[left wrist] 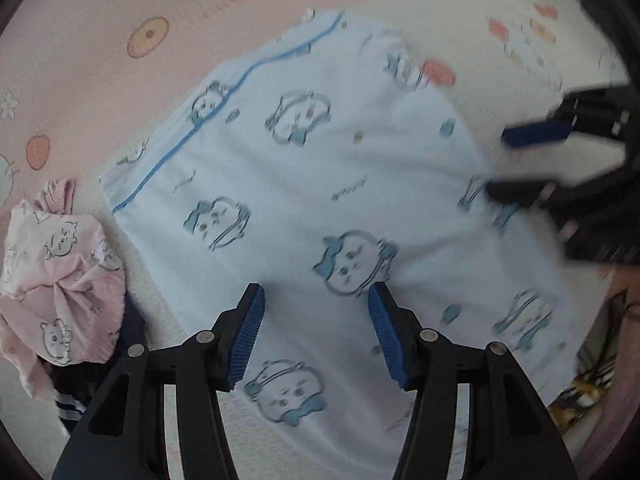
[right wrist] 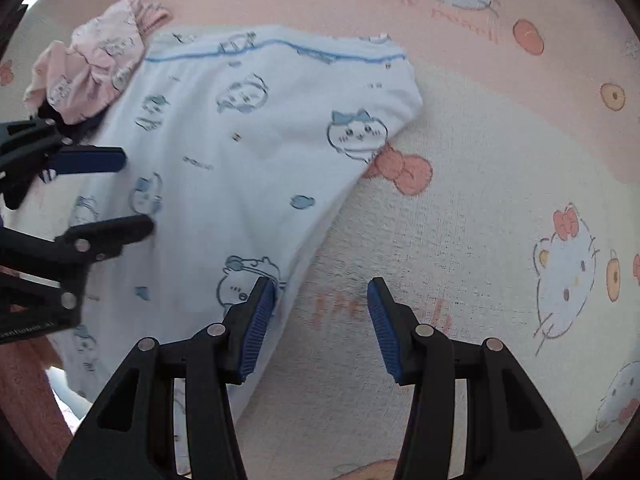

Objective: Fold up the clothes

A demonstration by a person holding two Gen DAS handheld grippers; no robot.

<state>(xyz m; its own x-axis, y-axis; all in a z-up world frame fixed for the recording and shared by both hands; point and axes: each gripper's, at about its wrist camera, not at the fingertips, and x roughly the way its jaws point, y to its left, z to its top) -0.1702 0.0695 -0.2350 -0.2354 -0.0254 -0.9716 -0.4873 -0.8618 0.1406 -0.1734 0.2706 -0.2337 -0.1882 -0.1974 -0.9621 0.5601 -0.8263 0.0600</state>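
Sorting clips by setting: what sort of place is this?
Probably a bedroom at home: a cartoon-cat bedsheet covers the soft surface, with light blue pyjama bottoms spread on it and a crumpled pink garment beside them.

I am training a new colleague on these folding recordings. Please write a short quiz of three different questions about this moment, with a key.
1. True or false: the left gripper is shut on the light blue garment.
2. Which lies beside the blue garment: A) pink crumpled garment, B) a towel, C) a shoe?
3. Fill in: the right gripper is ____.

Key: 1 false; 2 A; 3 open.
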